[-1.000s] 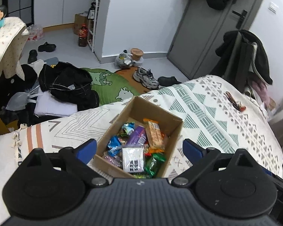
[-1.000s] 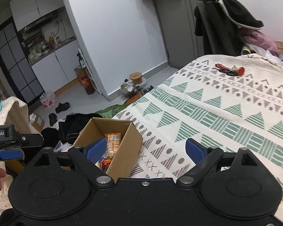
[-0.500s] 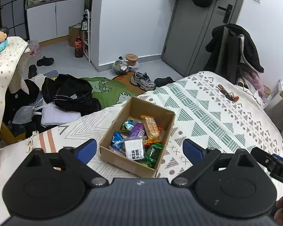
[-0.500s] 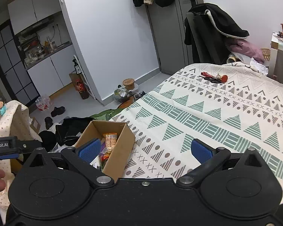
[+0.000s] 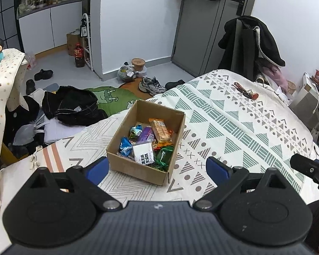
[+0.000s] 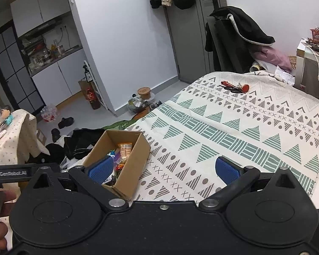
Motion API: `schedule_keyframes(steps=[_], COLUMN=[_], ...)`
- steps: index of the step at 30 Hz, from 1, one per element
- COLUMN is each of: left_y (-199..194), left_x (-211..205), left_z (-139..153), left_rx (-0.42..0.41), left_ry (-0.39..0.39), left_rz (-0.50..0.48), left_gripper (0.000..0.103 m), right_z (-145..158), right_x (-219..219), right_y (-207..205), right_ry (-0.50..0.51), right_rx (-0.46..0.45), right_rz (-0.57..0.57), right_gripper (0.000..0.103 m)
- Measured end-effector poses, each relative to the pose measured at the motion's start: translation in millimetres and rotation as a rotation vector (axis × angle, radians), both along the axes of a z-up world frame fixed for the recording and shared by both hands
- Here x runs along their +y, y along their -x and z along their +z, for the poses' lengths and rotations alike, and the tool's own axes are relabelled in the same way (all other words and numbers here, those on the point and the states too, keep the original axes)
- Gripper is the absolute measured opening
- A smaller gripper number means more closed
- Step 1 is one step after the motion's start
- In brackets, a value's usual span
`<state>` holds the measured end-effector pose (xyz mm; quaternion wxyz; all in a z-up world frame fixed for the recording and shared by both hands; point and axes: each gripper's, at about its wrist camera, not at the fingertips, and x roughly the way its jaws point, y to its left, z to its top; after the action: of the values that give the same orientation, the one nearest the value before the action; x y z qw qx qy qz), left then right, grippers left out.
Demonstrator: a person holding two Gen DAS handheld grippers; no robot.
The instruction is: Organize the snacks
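An open cardboard box sits on the patterned bedspread near the bed's left edge. Inside lie several wrapped snacks: an orange biscuit pack, a purple bar, a blue wrapper, a white packet with black print and green wrappers. My left gripper hovers open just in front of the box, holding nothing. My right gripper is open too, to the right of the box, its left pad overlapping the box in view.
The bedspread stretches right of the box; keys with a red tag lie at its far side. Dark clothes, shoes and a green rug cover the floor. A coat-draped chair stands by the door.
Both grippers have drawn back and up from the box, which now looks smaller and farther. The right gripper's tip has come into the left wrist view at right.
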<state>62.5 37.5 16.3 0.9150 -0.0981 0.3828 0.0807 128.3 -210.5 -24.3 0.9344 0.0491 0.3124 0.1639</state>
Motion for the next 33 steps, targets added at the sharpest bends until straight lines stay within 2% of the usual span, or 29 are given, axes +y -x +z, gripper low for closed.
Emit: schedule_keyframes(steps=[14,20,33], left_y=[9.0,8.0,7.5], left_x=[-11.4,-10.2,-12.5], left_z=[-5.8,-13.6,-20.7], left_rx=[0.018,0.033,0.035], left_ry=[-0.043,-0.029,-0.023], left_rz=[-0.033,-0.029,-0.051], left_gripper=[0.097,0.097,0.097], right_z=[-9.8,-19.0,-24.6], right_x=[-0.9,2.6,7.1], right_y=[13.9,14.1,14.5], right_ry=[0.032,0.063,0.064], right_rx=[0.002,0.015,0.031], right_rz=[-0.006,-0.002,0.013], right_gripper=[0.103,0.103,0.103])
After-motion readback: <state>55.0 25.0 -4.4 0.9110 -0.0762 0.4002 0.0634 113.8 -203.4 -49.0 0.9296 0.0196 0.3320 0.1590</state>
